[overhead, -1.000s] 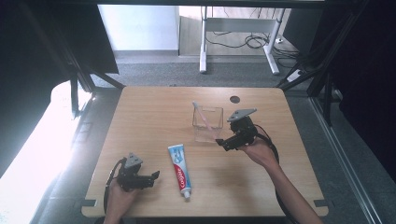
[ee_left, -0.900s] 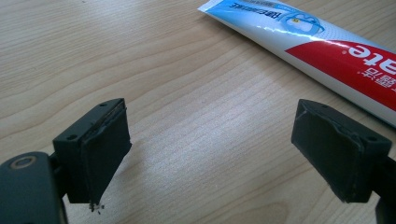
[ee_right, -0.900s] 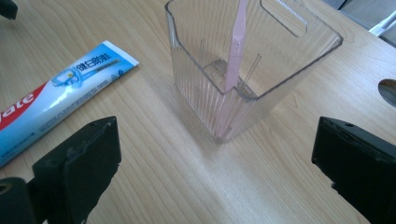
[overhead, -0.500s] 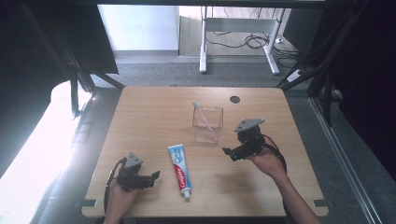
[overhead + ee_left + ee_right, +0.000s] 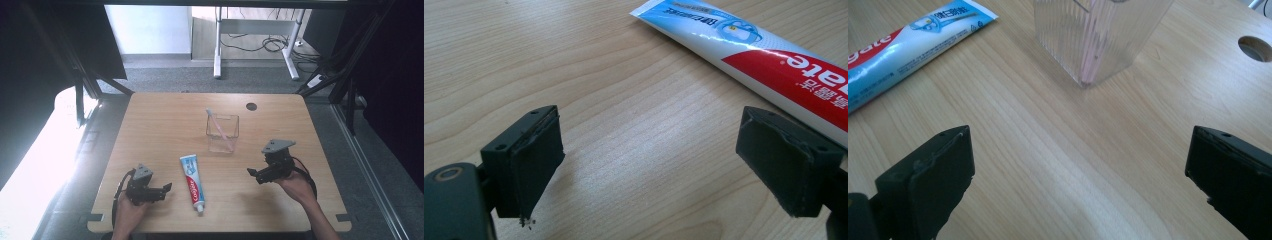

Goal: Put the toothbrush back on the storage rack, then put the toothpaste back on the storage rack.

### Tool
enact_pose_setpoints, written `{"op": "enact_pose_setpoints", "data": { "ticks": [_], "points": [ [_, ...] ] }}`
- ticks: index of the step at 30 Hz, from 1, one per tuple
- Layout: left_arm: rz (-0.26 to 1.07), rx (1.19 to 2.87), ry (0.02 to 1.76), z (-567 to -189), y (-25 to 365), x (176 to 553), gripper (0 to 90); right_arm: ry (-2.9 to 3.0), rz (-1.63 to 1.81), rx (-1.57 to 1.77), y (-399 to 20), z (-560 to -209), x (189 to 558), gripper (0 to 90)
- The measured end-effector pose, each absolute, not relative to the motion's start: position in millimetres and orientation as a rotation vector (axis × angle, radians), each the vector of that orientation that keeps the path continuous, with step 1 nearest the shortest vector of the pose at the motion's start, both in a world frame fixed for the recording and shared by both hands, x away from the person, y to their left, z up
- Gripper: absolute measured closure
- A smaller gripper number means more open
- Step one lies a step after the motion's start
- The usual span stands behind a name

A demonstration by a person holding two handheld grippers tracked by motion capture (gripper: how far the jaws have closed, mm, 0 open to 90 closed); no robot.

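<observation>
The red, white and blue toothpaste tube (image 5: pixel 769 55) runs off the left gripper view's edge, lying flat just beyond the left gripper (image 5: pixel 651 165), whose jaws are spread wide. The right gripper (image 5: pixel 1080 185) is likewise spread, empty, near the clear ribbed plastic cup (image 5: pixel 1098 35) holding a pink toothbrush (image 5: pixel 219 127).

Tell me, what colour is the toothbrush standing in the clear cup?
Pink. The toothbrush leans inside the cup; the high view shows it best.

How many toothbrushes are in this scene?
1. A pink toothbrush stands tilted inside the clear cup at mid-table, beyond the toothpaste tube. None seems hidden.
</observation>
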State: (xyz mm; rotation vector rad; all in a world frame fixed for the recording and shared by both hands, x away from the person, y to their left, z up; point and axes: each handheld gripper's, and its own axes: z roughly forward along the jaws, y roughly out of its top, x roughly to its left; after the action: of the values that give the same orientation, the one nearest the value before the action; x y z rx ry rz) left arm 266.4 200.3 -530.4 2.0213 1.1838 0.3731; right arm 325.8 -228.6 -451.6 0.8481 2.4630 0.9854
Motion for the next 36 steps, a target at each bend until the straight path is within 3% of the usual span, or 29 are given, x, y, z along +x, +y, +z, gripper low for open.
{"op": "enact_pose_setpoints", "data": {
  "ticks": [15,26,36],
  "points": [
    [0.351,2.025,1.193,-528.6,193.0,265.2,11.6,2.443,0.974,0.935,-259.6,-480.8,295.9,0.0],
    [0.387,2.069,1.179,-527.6,189.4,263.9,11.3,2.416,0.997,0.963,-264.9,-499.9,283.0,0.0],
    [0.338,2.047,1.165,-523.2,189.0,262.3,11.5,2.413,0.987,0.972,-269.4,-513.9,278.5,0.0]
  ]
}}
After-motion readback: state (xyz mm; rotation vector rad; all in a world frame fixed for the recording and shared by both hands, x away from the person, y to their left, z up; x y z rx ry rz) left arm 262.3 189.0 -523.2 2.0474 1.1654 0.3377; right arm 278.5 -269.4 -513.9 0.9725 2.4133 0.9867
